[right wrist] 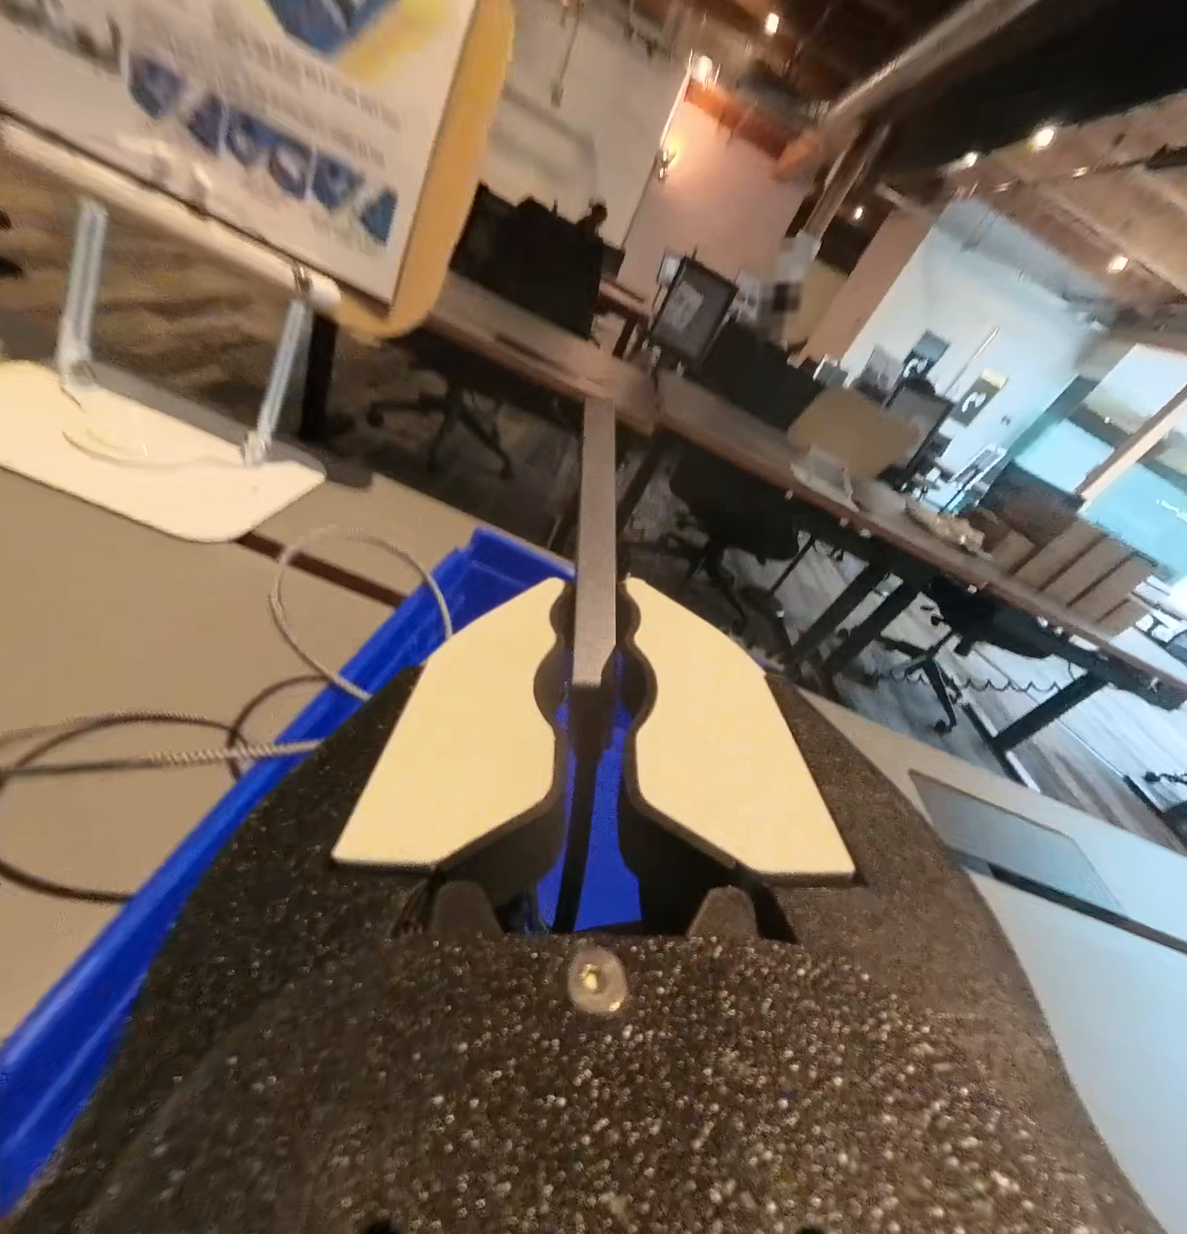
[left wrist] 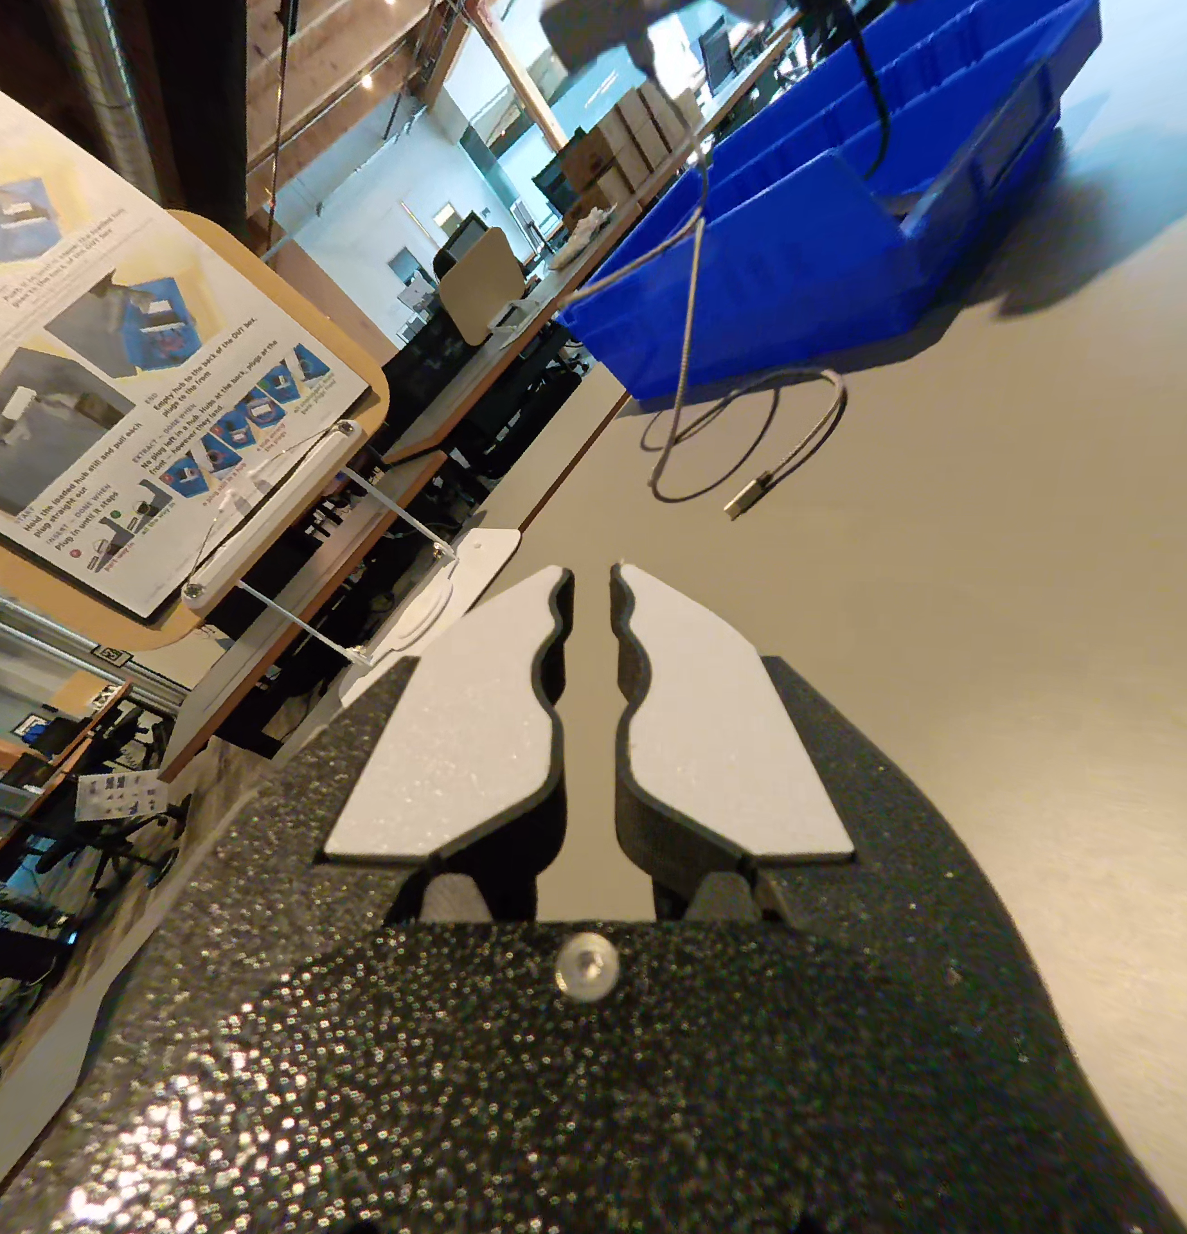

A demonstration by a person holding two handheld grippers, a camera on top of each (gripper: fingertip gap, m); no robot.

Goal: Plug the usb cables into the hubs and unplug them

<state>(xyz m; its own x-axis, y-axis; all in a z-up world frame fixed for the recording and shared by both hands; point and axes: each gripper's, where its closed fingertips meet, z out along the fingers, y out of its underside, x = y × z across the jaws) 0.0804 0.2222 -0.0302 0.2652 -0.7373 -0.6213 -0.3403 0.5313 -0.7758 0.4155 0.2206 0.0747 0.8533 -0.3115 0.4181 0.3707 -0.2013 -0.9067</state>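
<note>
My right gripper [right wrist: 594, 591] is shut on a slim grey hub [right wrist: 597, 507], seen edge-on and sticking forward from the fingers, held above the blue bin [right wrist: 176, 868]. A black cord [right wrist: 570, 868] hangs from the hub's near end. A braided grey USB cable [right wrist: 297, 587] loops over the bin's rim onto the table. In the left wrist view, that cable [left wrist: 684, 347] drops to the table and ends in a free USB plug [left wrist: 751, 497]. My left gripper [left wrist: 590, 581] is empty, its jaws a narrow gap apart, low over the table and short of the plug.
The blue bin [left wrist: 811, 267] stands at the far right in the left wrist view. The right gripper shows blurred above it [left wrist: 610, 33]. An instruction board on a white stand [left wrist: 143, 400] sits at the table's left edge [right wrist: 143, 454]. A flat grey device [right wrist: 1011, 855] lies to the right. The gap from one gripper's tips to the other's is roughly 35 centimeters.
</note>
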